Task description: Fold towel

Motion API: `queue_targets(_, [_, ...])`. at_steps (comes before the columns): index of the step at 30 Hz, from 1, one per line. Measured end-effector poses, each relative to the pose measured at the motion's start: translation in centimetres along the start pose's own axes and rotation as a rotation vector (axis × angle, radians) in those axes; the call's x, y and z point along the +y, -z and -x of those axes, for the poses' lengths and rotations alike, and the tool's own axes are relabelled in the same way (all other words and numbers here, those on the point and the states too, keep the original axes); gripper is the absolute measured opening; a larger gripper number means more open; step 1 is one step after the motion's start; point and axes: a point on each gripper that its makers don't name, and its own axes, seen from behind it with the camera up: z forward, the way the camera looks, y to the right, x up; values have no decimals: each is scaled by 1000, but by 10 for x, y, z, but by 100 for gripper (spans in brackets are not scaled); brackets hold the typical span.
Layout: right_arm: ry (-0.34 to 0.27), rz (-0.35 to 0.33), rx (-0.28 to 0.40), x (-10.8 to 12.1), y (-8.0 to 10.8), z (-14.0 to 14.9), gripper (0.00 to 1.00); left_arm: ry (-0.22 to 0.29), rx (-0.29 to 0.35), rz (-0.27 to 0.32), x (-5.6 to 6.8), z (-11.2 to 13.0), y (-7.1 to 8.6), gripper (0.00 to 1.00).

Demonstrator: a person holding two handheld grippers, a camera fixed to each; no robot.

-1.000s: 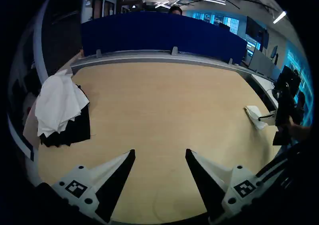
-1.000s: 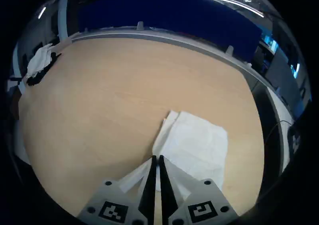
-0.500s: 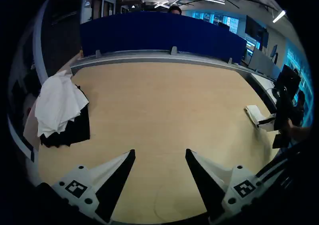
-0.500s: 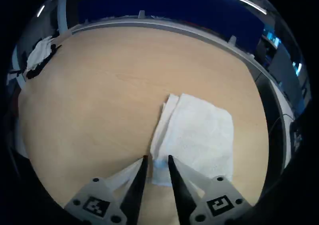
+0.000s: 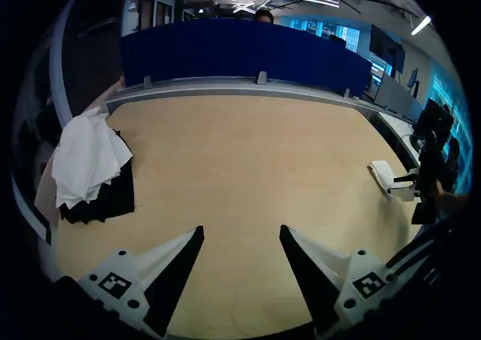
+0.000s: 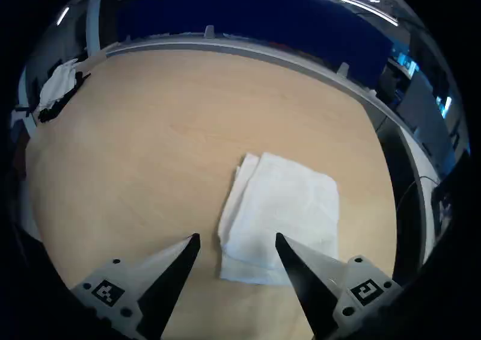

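Observation:
A folded white towel (image 6: 278, 216) lies flat on the wooden table (image 6: 150, 141), just ahead of my right gripper (image 6: 235, 244). That gripper is open, its fingertips apart over the towel's near edge and holding nothing. In the left gripper view the same towel (image 5: 381, 174) sits small at the far right of the table, with the right gripper (image 5: 404, 186) and the hand holding it beside it. My left gripper (image 5: 240, 234) hovers open above bare table (image 5: 252, 153), far from the towel.
A heap of white and black cloth (image 5: 90, 165) lies at the table's left edge, seen far off as the cloth heap (image 6: 57, 90) in the right gripper view. A blue partition (image 5: 240, 48) runs behind the table. Monitors (image 5: 433, 123) stand off the right edge.
My right gripper has opened from shut, letting go of the towel's corner, and has drawn back a little. The towel now lies flat. The left gripper has not moved.

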Motion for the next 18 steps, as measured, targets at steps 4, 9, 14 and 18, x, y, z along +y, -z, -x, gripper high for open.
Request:
queue_targets(4, [1,1,3,0,1,-1,99,-2,1,1,1,-1,0,93])
queue_targets(9, [-8,3,14,1,1,-4,100,-1,5,2,1,-3,0,93])
queue_targets(14, [-34,11,40,4,2,-9,100,1,9,4,1,-5,1,93])
queue_targets(18, [-61,29,85,9,4,-19,100,0,14,5,0,-7,1,93])
